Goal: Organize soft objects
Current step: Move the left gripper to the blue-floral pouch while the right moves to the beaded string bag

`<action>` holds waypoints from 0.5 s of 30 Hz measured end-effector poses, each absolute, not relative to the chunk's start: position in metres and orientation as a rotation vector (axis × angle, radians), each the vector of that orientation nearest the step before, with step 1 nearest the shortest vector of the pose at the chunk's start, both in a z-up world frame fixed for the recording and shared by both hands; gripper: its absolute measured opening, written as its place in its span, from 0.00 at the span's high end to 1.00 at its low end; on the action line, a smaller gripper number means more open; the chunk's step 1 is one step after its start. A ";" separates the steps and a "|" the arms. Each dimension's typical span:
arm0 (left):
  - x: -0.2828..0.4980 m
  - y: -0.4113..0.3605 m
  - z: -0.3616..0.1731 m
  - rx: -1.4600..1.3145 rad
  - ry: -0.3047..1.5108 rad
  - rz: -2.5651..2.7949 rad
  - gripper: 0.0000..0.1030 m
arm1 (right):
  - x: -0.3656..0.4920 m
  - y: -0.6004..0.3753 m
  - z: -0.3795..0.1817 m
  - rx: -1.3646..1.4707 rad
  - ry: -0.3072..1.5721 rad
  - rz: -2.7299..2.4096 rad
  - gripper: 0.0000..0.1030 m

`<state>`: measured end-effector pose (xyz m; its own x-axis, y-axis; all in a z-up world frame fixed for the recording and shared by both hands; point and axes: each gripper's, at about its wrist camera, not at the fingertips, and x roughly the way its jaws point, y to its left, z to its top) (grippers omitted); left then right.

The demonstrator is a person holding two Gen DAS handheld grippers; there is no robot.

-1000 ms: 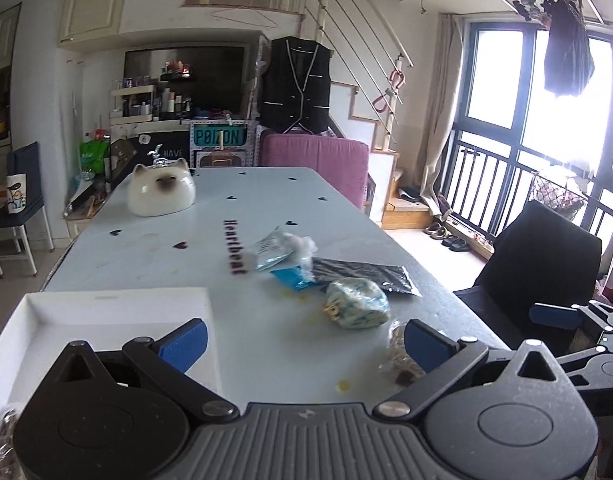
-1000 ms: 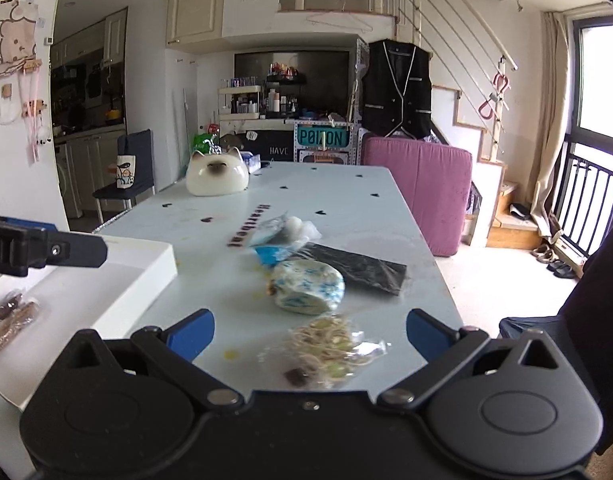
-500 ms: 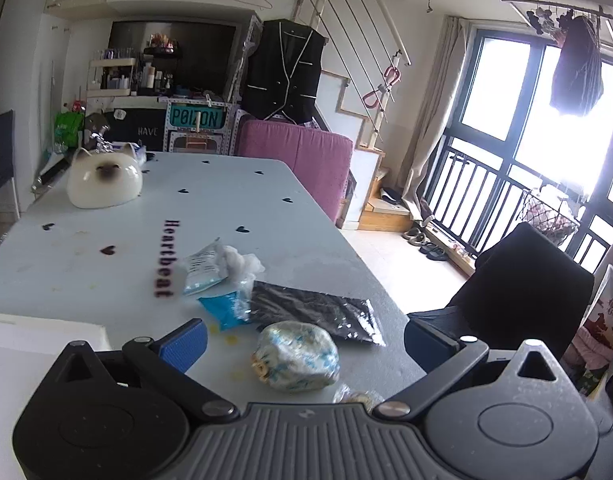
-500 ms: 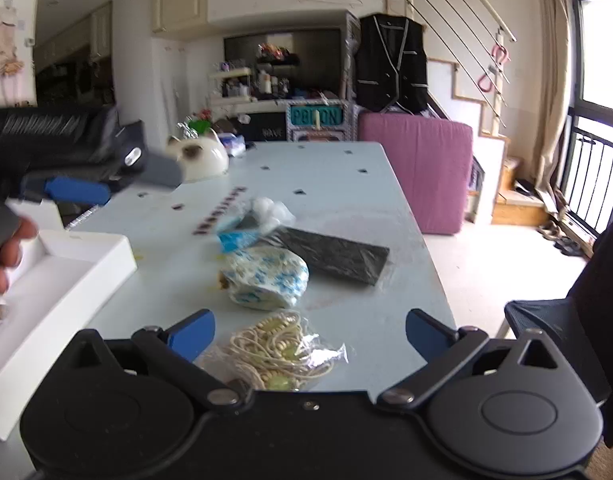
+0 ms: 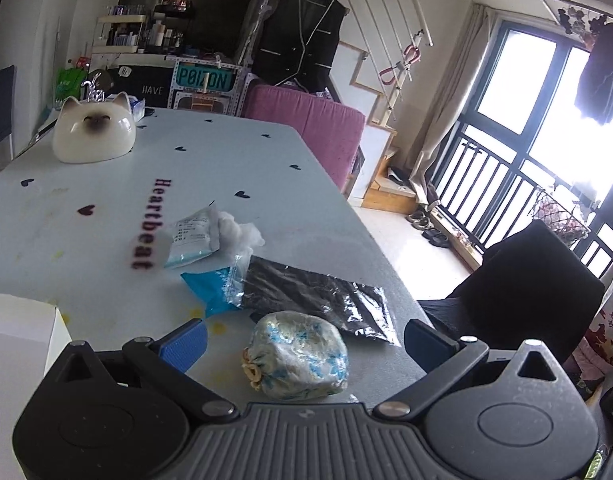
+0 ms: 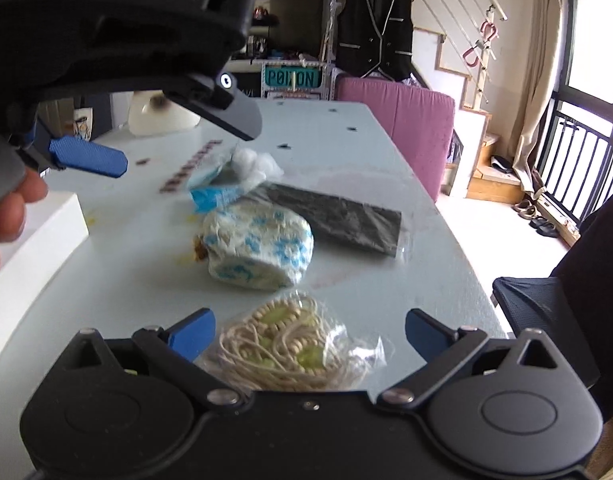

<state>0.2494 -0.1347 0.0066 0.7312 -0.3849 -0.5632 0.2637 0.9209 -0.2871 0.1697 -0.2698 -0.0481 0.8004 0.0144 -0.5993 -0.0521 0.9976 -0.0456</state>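
**Four soft items left on the table, neither gripper holding anything**

Through the left wrist camera, my left gripper (image 5: 304, 338) has its fingers spread wide and empty, and the blue-and-white fabric bundle (image 5: 296, 356) lies on the table (image 5: 234, 160) between them, near the camera. Just beyond it lies the flat black packet (image 5: 318, 296), and to its left the blue-edged cotton bag (image 5: 216, 248), with white cotton spilling at the far end. The corner of the white tray (image 5: 20, 328) shows at the near left; from here I cannot see what it holds. A cat-shaped white dish (image 5: 93, 134) sits far off at the left and looks like no part of the job.

Through the right wrist camera, my right gripper (image 6: 308, 330) is also wide open and empty, with the bagged cream cord (image 6: 290, 348) between its fingers, at the near edge of the table. The fabric bundle (image 6: 258, 242) is just beyond that, then the black packet (image 6: 338, 216) to the right and the cotton bag (image 6: 230, 180) farther off. The left gripper (image 6: 86, 156) hangs above the far left of the pile, a hand (image 6: 6, 216) behind it, over the tray (image 6: 38, 236).

My reading: the sorting is only partly done at best. All four soft things I can see are on the table outside the tray, and each needs lifting in.
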 end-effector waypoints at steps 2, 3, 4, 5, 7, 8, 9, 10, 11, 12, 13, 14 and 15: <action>0.252 -0.133 0.003 -0.194 0.672 -0.348 0.00 | 0.166 -0.275 -0.046 -0.063 0.647 0.041 0.01; 0.254 -0.133 0.001 -0.191 0.678 -0.342 0.00 | 0.163 -0.279 -0.045 -0.067 0.646 0.040 0.01; 0.256 -0.133 -0.001 -0.187 0.682 -0.338 0.00 | 0.160 -0.282 -0.044 -0.070 0.646 0.036 0.01; 0.258 -0.134 -0.002 -0.181 0.685 -0.336 0.00 | 0.156 -0.286 -0.043 -0.074 0.647 0.034 0.01; 0.260 -0.137 -0.005 -0.166 0.685 -0.334 0.00 | 0.150 -0.295 -0.042 -0.076 0.652 0.027 0.00; 0.261 -0.139 -0.006 -0.158 0.686 -0.332 0.00 | 0.147 -0.300 -0.042 -0.073 0.656 0.024 0.00; 0.262 -0.142 -0.009 -0.146 0.687 -0.330 0.00 | 0.145 -0.305 -0.041 -0.069 0.660 0.020 0.00; 0.262 -0.145 -0.011 -0.133 0.688 -0.331 0.00 | 0.142 -0.310 -0.041 -0.065 0.664 0.013 0.00; 0.263 -0.149 -0.013 -0.116 0.688 -0.333 0.00 | 0.140 -0.314 -0.041 -0.061 0.667 0.005 0.00; 0.264 -0.153 -0.015 -0.100 0.687 -0.334 0.00 | 0.139 -0.318 -0.040 -0.057 0.668 -0.003 0.00; 0.265 -0.157 -0.017 -0.085 0.685 -0.335 0.00 | 0.137 -0.321 -0.039 -0.046 0.664 -0.007 0.00; 0.266 -0.161 -0.019 -0.073 0.685 -0.336 0.00 | 0.135 -0.324 -0.037 -0.029 0.659 -0.005 0.00; 0.269 -0.164 -0.021 -0.059 0.690 -0.340 0.00 | 0.133 -0.325 -0.035 -0.010 0.652 0.004 0.00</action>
